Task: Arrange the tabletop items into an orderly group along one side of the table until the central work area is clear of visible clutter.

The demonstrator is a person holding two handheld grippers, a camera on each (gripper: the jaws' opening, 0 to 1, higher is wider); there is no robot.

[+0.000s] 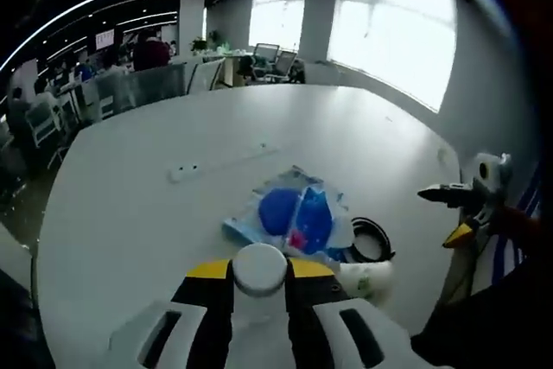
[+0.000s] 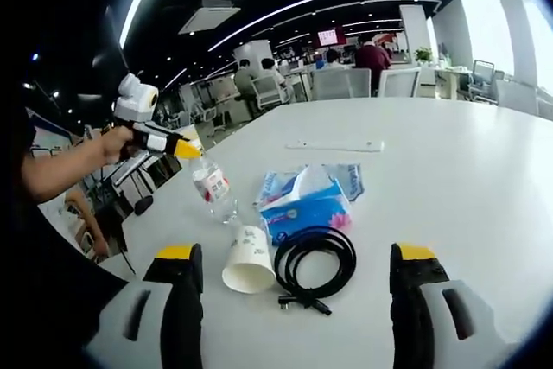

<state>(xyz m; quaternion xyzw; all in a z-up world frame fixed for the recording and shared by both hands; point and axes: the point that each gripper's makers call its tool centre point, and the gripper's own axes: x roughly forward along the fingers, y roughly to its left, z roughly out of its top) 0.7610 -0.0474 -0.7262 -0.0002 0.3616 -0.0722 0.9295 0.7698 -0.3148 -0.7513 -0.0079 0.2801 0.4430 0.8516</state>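
Note:
My left gripper is shut on the white cap of a clear water bottle. In the right gripper view the left gripper holds that bottle tilted, base down near the table. A blue tissue pack lies mid-table on a clear wrapper. In front of it sit a coiled black cable and a white paper cup on its side. From the left gripper view the tissue pack, cable and cup lie just past the bottle. My right gripper stands open, empty, short of the cable.
A long white strip lies farther back on the white table. The right gripper hovers at the table's right edge in the left gripper view. Office desks, chairs and seated people stand beyond the far edge.

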